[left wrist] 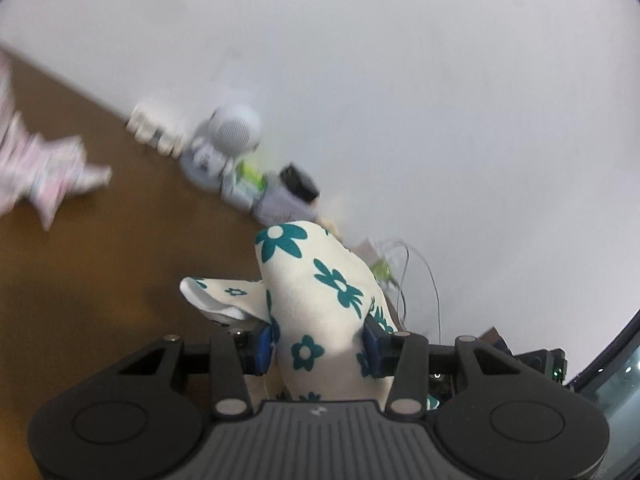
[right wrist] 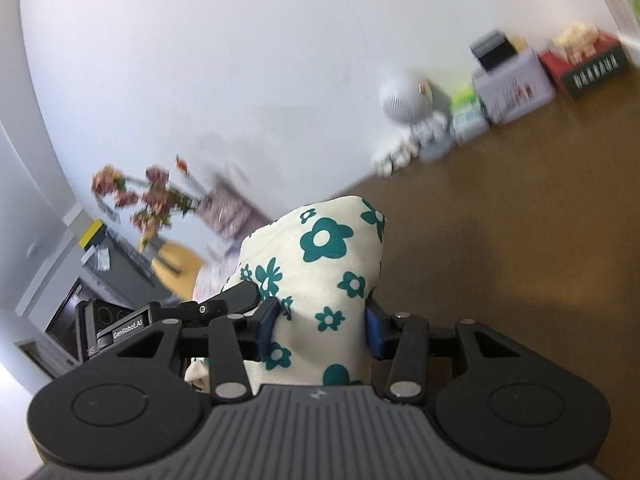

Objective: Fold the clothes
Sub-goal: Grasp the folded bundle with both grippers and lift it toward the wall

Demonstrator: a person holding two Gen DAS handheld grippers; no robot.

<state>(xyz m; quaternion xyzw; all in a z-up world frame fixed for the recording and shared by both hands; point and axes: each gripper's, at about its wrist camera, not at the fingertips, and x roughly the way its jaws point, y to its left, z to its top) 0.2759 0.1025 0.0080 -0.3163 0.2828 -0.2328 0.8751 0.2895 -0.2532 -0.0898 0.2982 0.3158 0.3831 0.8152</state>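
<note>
- Cloth (left wrist: 320,300), cream with teal flowers, is bunched and clamped in both tongs: left tongs (left wrist: 318,346) and right tongs (right wrist: 320,330) each pinch a thick fold, lifted above the brown desk (left wrist: 100,280).
- Keep both grips firm and level, so the hem hangs straight before laying it down.
- Beyond, clear the clutter along the wall (left wrist: 360,60): a white speaker (right wrist: 402,98) and boxes (right wrist: 514,90).

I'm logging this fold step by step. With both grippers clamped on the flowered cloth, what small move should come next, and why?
Probably draw the two grippers apart to spread the flowered cloth. The left gripper and right gripper each pinch a thick bunch of it, and it bulges up crumpled above the brown table, not flat enough to fold.
</note>
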